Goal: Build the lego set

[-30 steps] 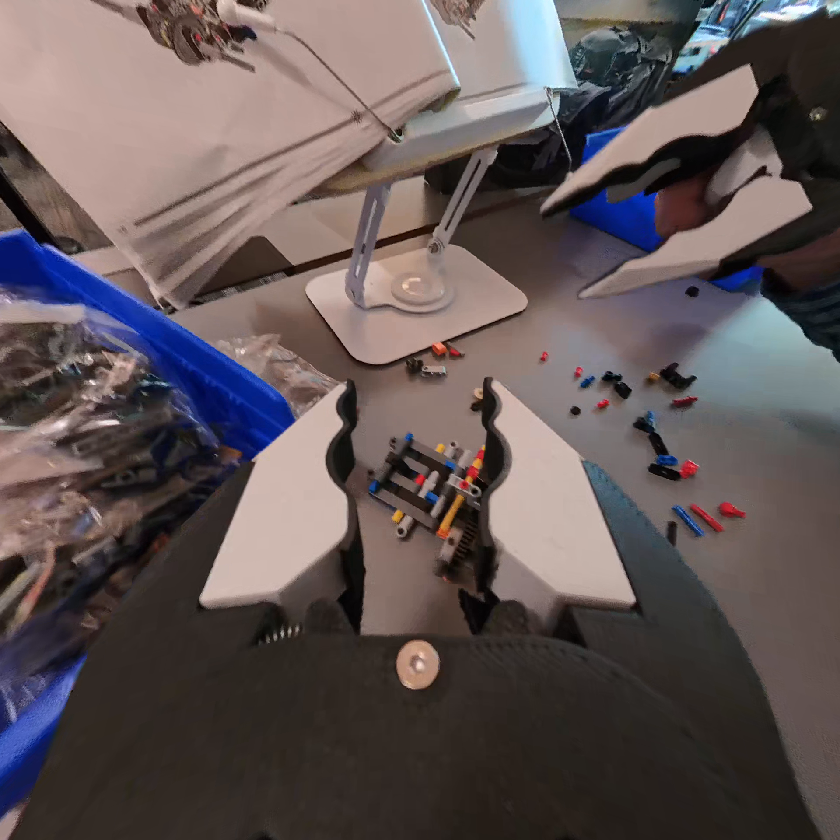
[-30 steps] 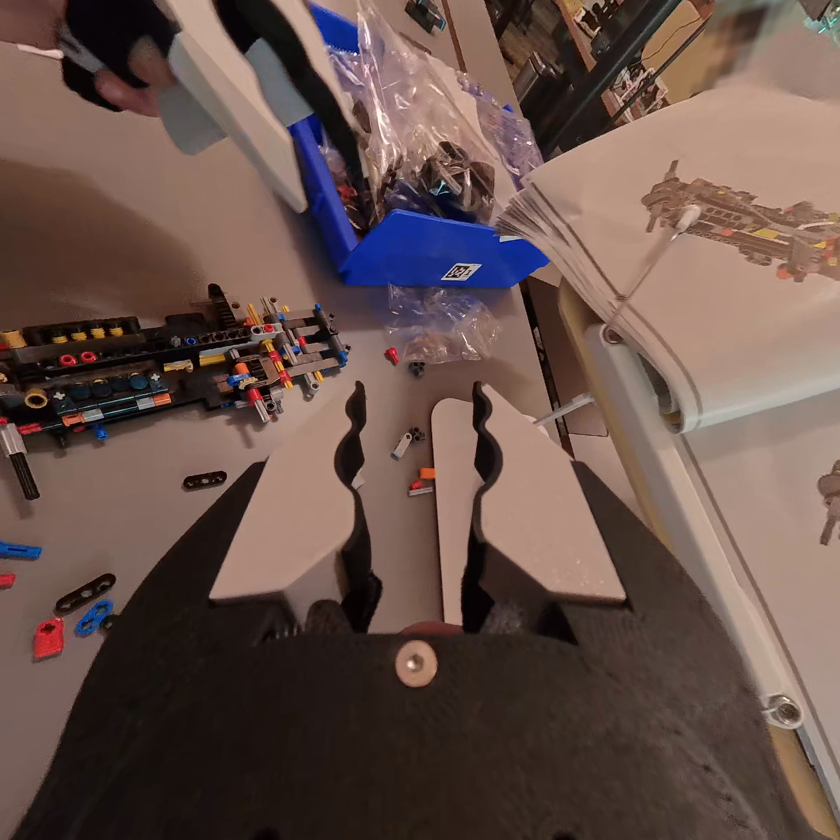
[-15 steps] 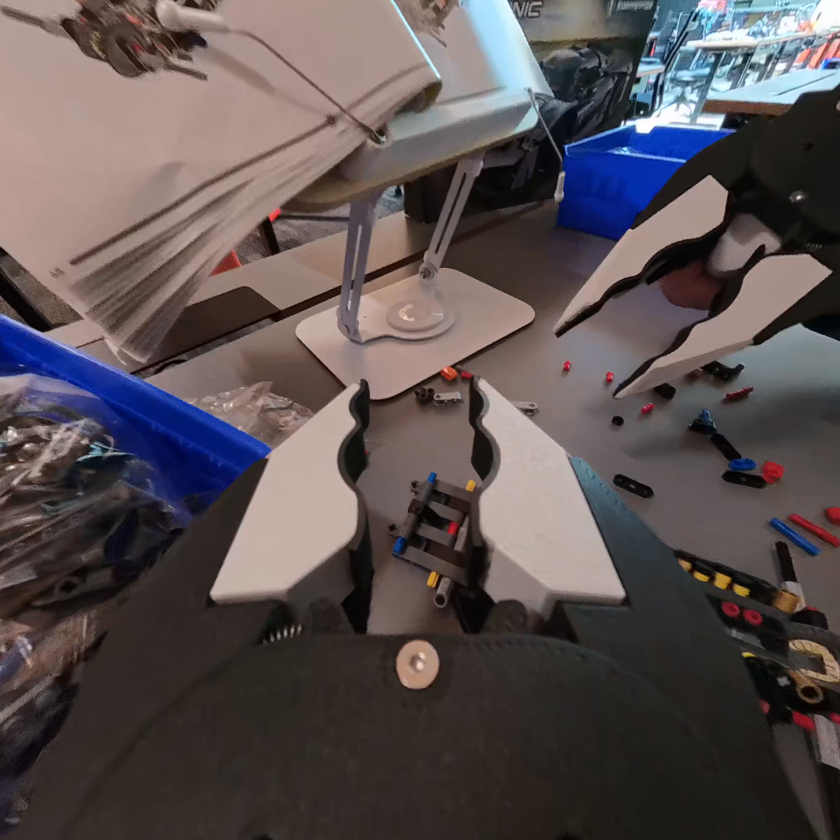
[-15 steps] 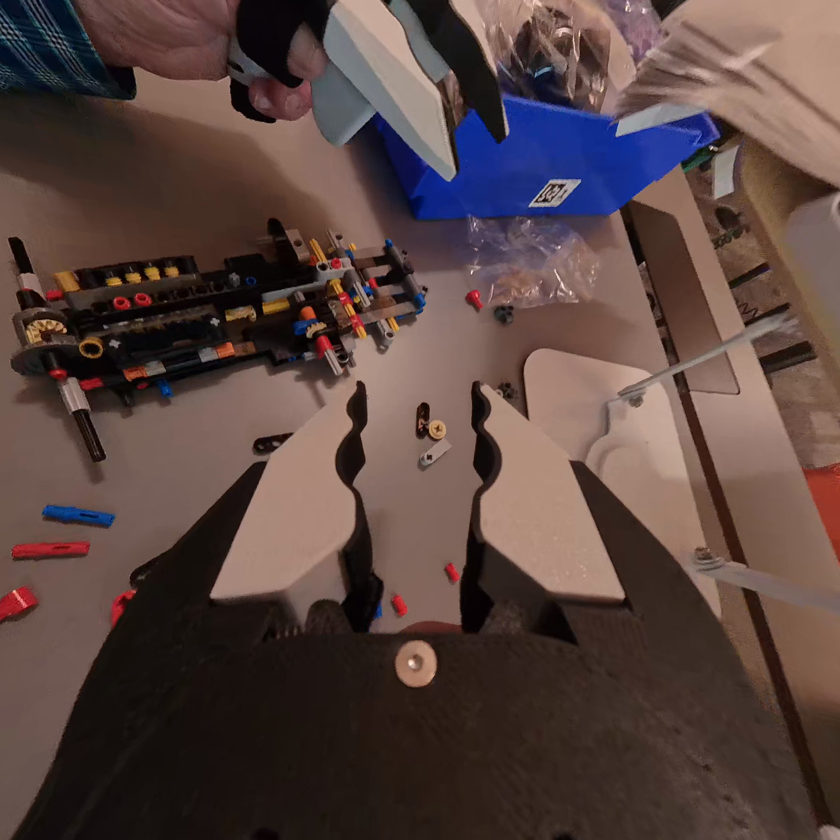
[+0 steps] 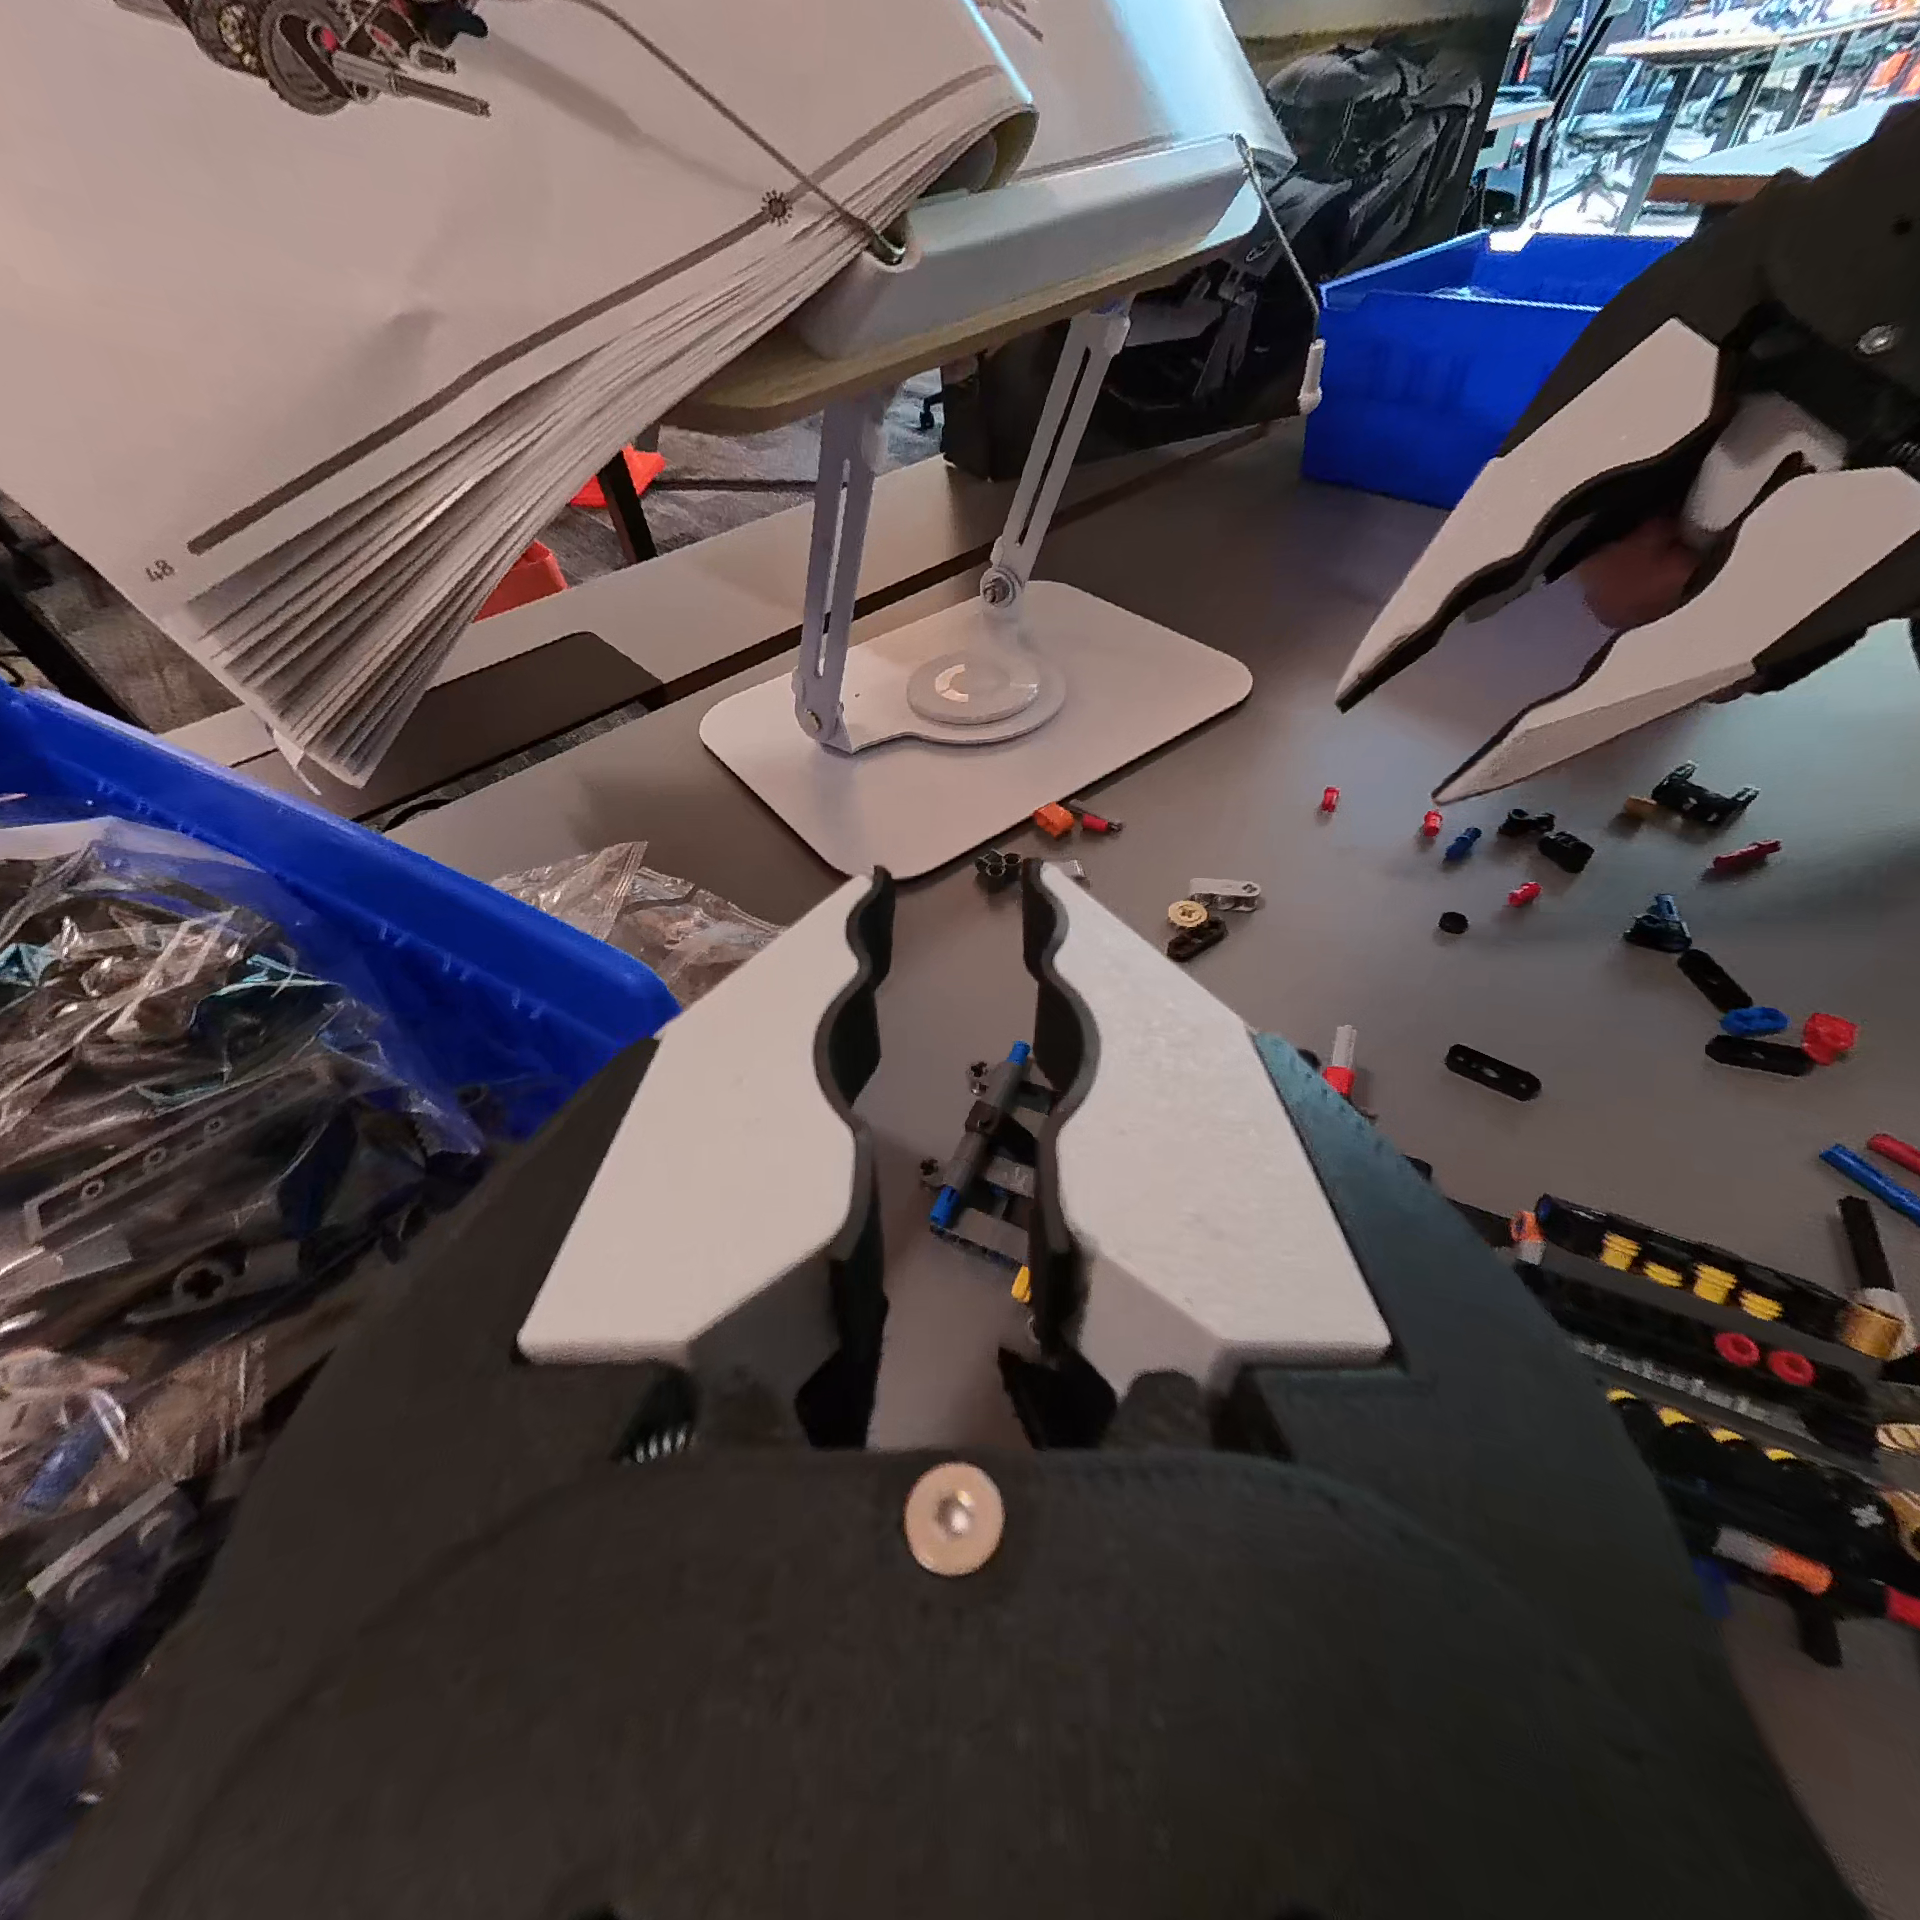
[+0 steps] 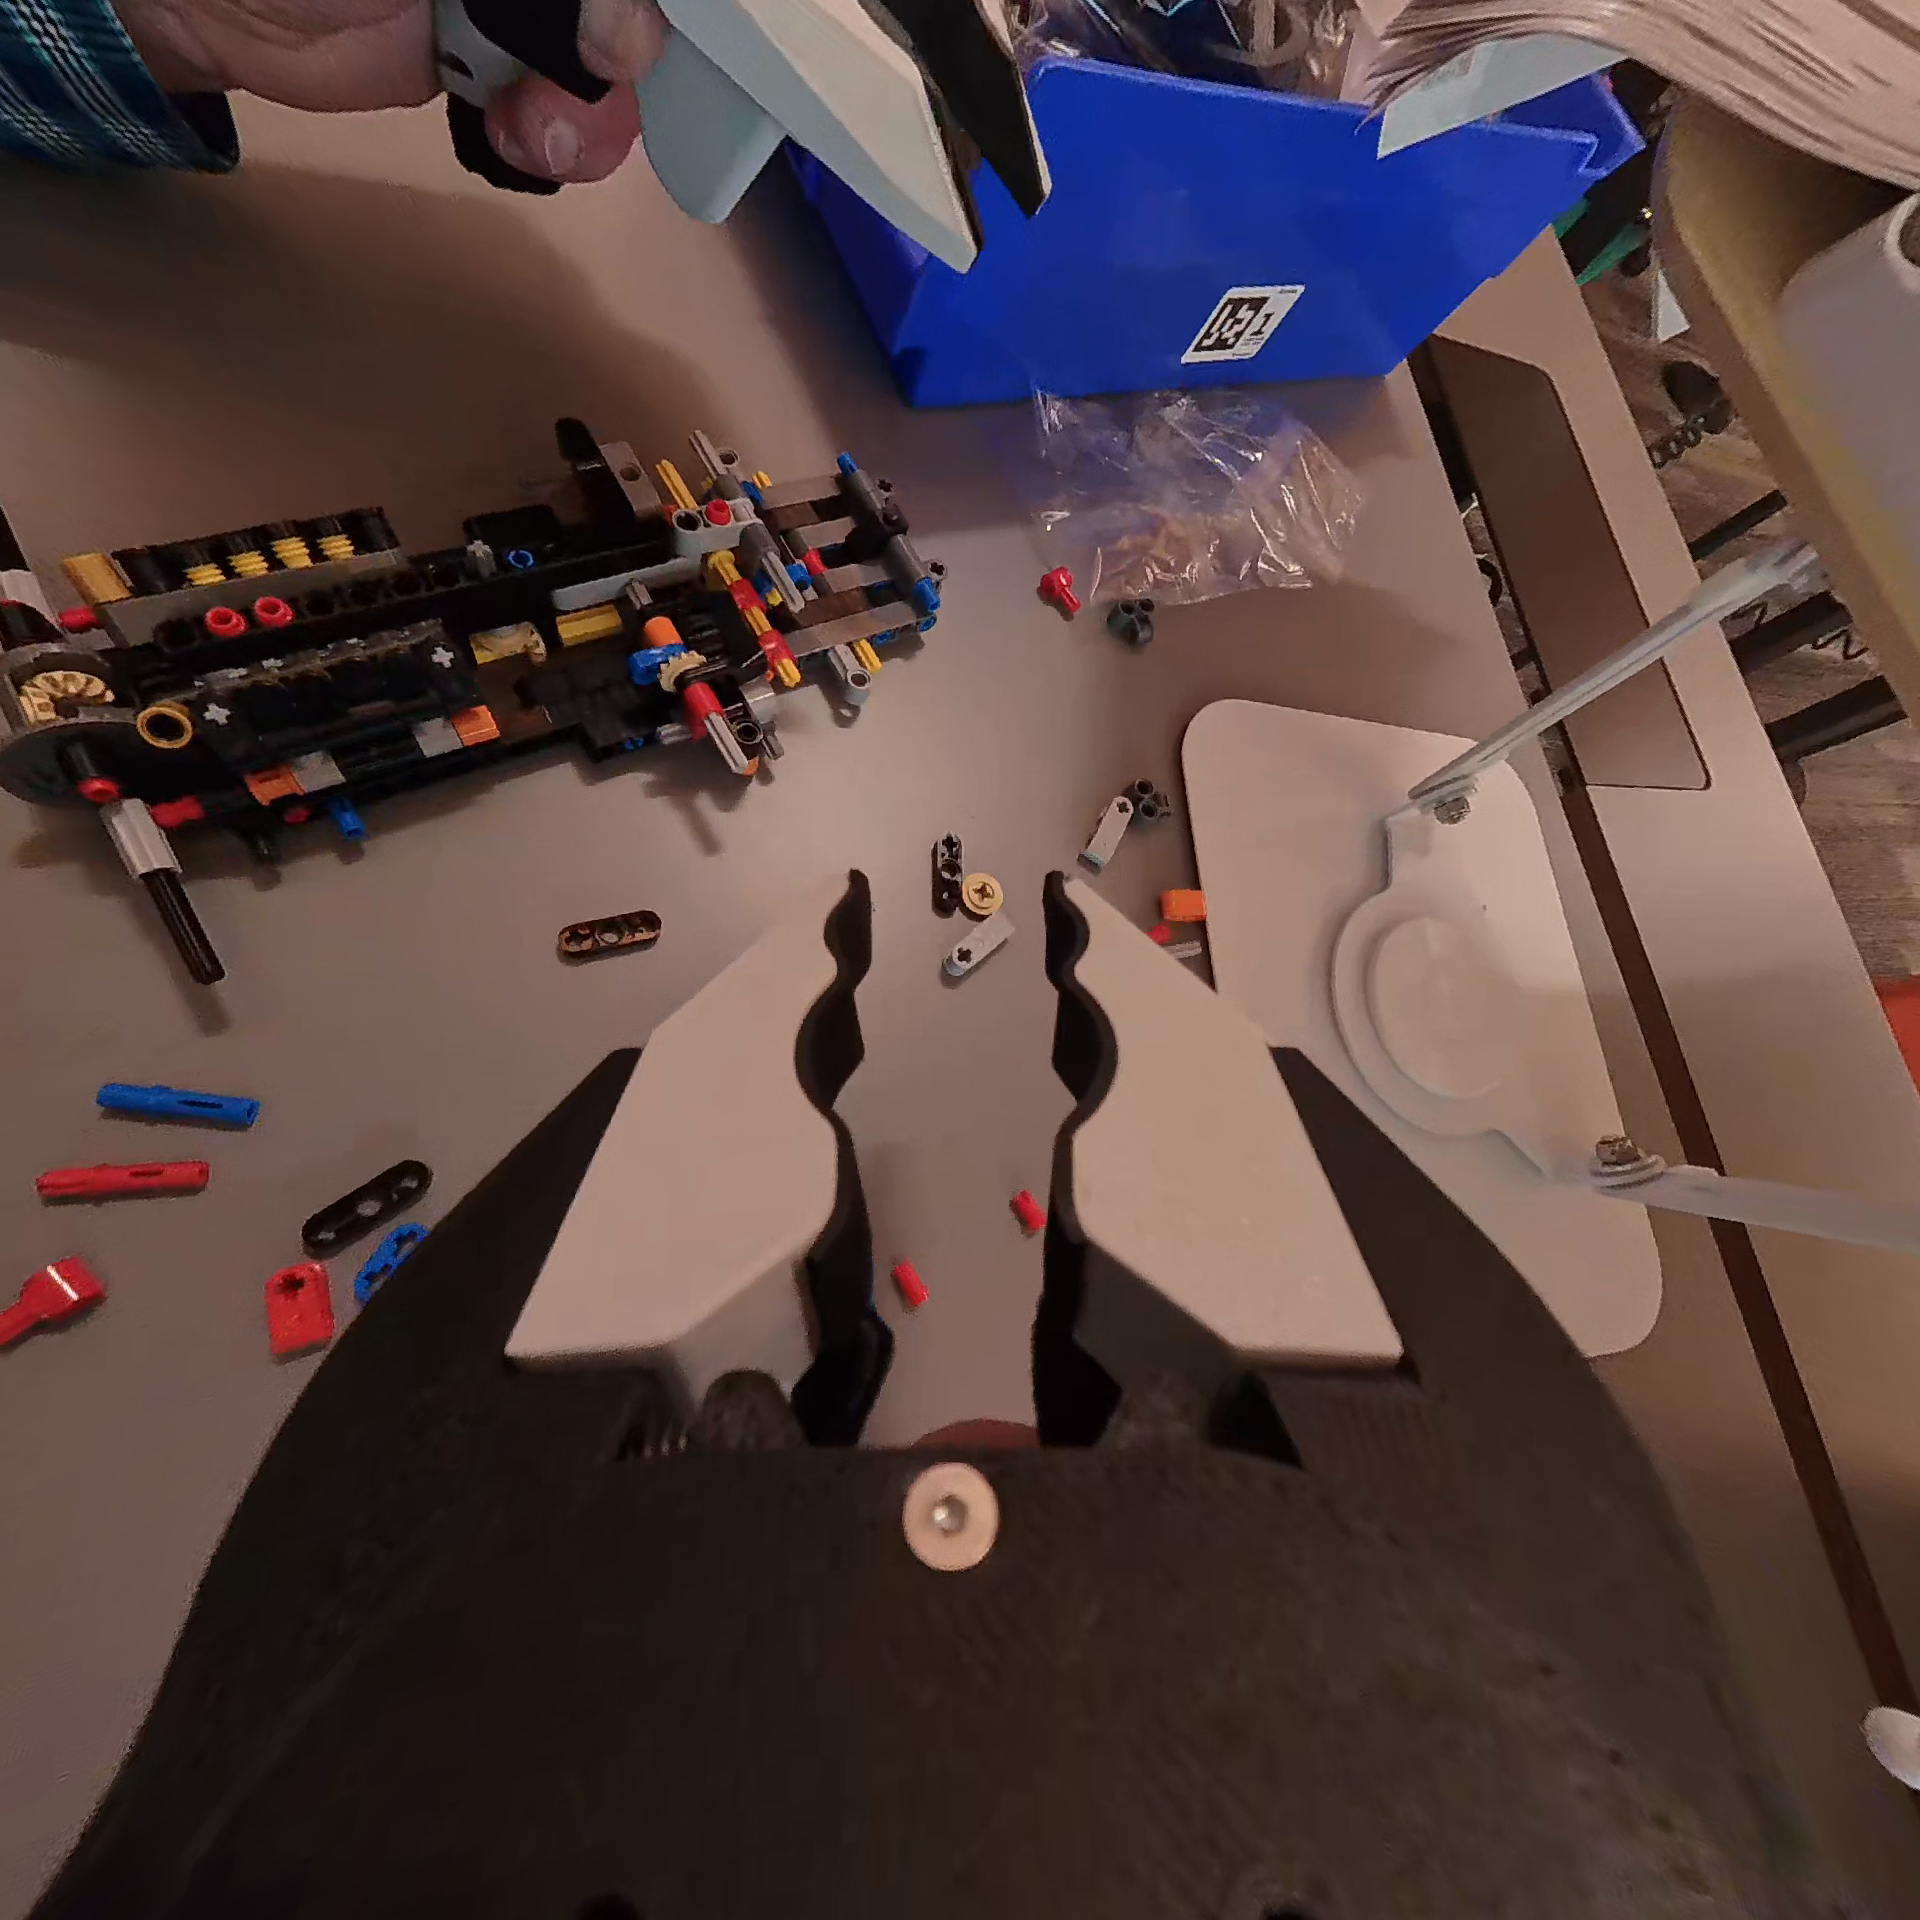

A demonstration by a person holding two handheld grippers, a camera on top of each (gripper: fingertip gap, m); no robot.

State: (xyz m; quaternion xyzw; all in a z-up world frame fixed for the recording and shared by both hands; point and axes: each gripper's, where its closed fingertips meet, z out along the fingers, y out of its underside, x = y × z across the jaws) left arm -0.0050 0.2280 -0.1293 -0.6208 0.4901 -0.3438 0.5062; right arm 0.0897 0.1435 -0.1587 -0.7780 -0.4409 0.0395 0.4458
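The long black lego assembly (image 6: 468, 634) with yellow, red and blue pins lies on the grey table; its end shows under my left gripper (image 5: 987, 1143). My left gripper (image 5: 951, 883) is open and empty, held above that end. It also shows at the top of the right wrist view (image 6: 997, 229). My right gripper (image 6: 956, 888) is open and empty, low over a tan gear (image 6: 981, 891), a black connector (image 6: 945, 873) and a grey piece (image 6: 977, 948). The right gripper also shows in the left wrist view (image 5: 1392, 748), above small loose parts.
A blue bin (image 6: 1195, 208) of bagged parts stands behind the assembly, with a plastic bag (image 6: 1184, 499) in front. A white stand's base (image 6: 1403, 987) sits right of my right gripper and holds the instruction booklet (image 5: 416, 260). Loose red, blue and black pieces (image 5: 1756, 1039) are scattered. Another blue bin (image 5: 1434, 384) stands far back. The gap from one gripper's tips to the other's is roughly 15 cm. It is some 7 cm from my right tips to the grey piece (image 6: 977, 948). The left camera catches it too, in the left wrist view (image 5: 1231, 889). The right tips stand about 8 cm off the tan gear (image 6: 981, 891). Seen from the left wrist view (image 5: 1189, 911) as well. The right tips stand about 8 cm off the black connector (image 6: 945, 873). It is also in sight in the left wrist view (image 5: 1199, 937).
My right gripper has swung away from the booklet and come down toward the small parts beside the stand base. My left gripper has drawn back, so less of the assembly shows between its fingers.
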